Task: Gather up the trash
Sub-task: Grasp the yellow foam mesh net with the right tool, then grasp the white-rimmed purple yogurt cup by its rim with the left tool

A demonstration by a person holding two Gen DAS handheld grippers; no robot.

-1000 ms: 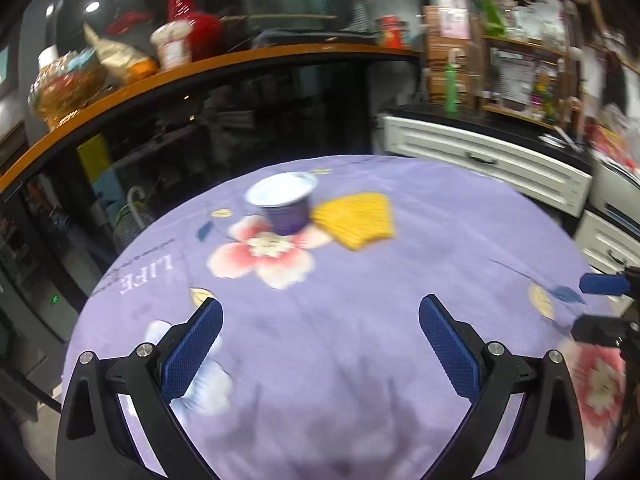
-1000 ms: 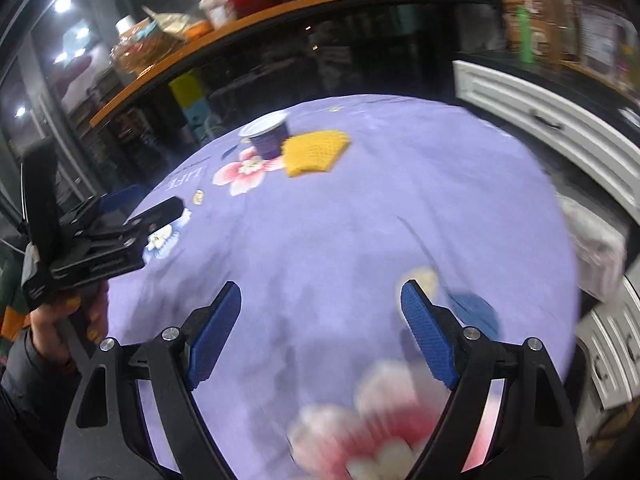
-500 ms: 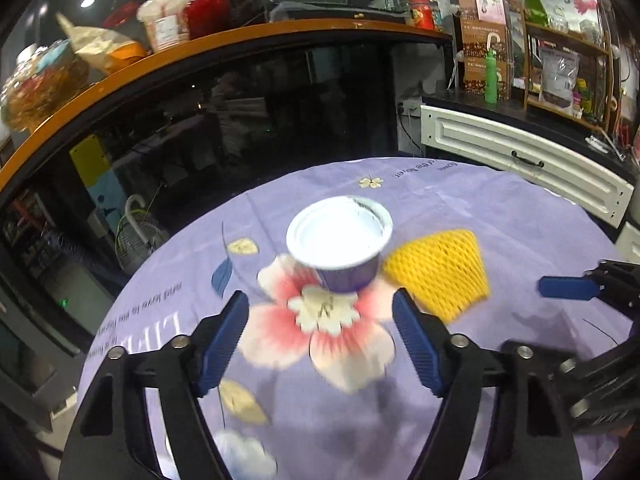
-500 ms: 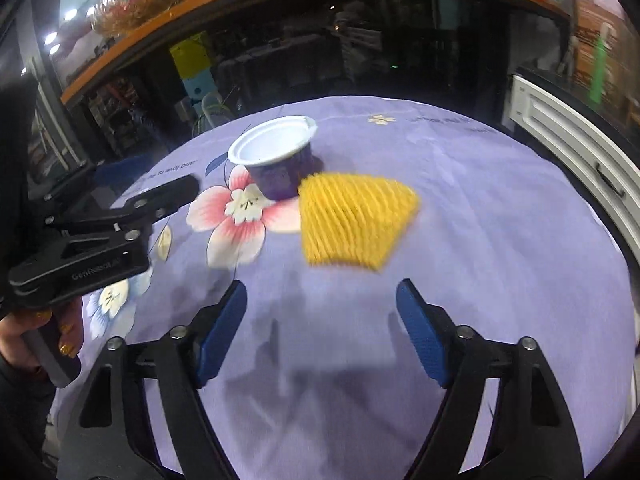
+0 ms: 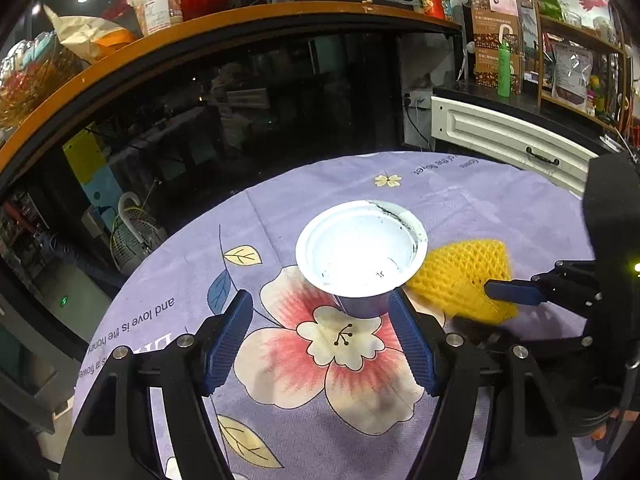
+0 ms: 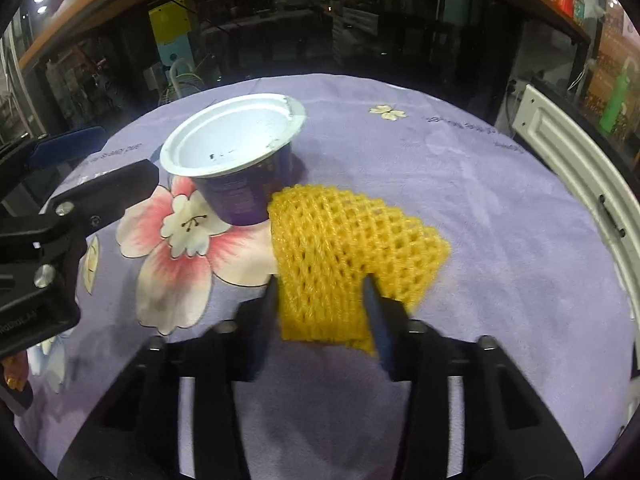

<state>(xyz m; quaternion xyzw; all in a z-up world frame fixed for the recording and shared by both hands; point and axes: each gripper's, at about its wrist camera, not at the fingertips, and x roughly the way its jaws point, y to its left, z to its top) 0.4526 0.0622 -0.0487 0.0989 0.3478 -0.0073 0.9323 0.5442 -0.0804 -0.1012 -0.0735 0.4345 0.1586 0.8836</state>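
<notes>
Left wrist view: the left gripper [image 5: 320, 336] hangs over the purple floral desk [image 5: 480, 208], jaws apart and empty. The yogurt cup [image 5: 362, 256] stands upright just ahead of the fingertips, its narrow purple base roughly in line with the gap but not yet between the pads; the right fingertip sits close to the base, and contact cannot be confirmed. Cup is empty, white inside with dark residue and a torn bit of foil on the far rim. Judged: thin-walled plastic, very light, easy to tip or crush. Best hold looks to be across the purple wall below the flared rim, with a gentle squeeze. The yellow foam fruit net [image 5: 460, 280] lies to the cup's right, with the right gripper [image 5: 508, 294] at it

Right wrist view: the right gripper [image 6: 322, 308] is closing, and the near end of the foam fruit net [image 6: 344, 256] sits between its blurred fingers. The net already bunches inward at the pinch, so the pads appear to be pressing it. Its far end rests on the desk [image 6: 500, 184], touching or just beside the yogurt cup [image 6: 240, 160]. Judged: soft, springy, nearly weightless, not fragile; it compresses a lot, so a deep bite on the bunched end should hold better than a tip pinch
</notes>
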